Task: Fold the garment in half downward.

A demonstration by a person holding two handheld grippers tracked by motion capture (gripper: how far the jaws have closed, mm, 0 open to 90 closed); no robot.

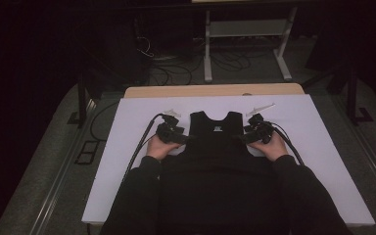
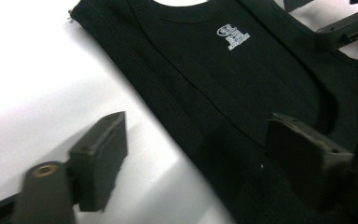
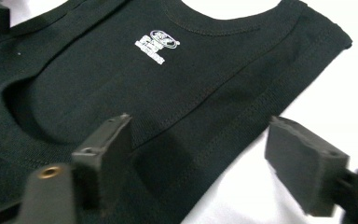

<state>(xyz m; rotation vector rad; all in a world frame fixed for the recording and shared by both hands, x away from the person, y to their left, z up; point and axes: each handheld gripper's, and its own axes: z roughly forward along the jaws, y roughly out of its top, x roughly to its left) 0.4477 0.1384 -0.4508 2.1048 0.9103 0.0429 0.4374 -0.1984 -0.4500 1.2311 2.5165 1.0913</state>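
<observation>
A black sleeveless top (image 1: 215, 147) lies flat on the white board (image 1: 127, 166), neck hole away from the person, with a small white print under the collar (image 2: 233, 36). My left gripper (image 1: 185, 139) is at the top's left armhole edge. Its jaws stand apart, one over the bare board and one over the cloth (image 2: 200, 158), and the pads do not press on the fabric. My right gripper (image 1: 241, 138) mirrors it at the right armhole edge, its jaws also apart and straddling the hem (image 3: 205, 163). The right gripper (image 2: 349, 28) also appears far off in the left gripper view.
Two small white plastic pieces (image 1: 171, 113) (image 1: 260, 108) lie on the board beyond the grippers. A wooden table edge (image 1: 215, 91) runs behind the board. Cables (image 1: 139, 147) trail from each gripper. A white metal frame (image 1: 245, 29) stands on the floor farther back.
</observation>
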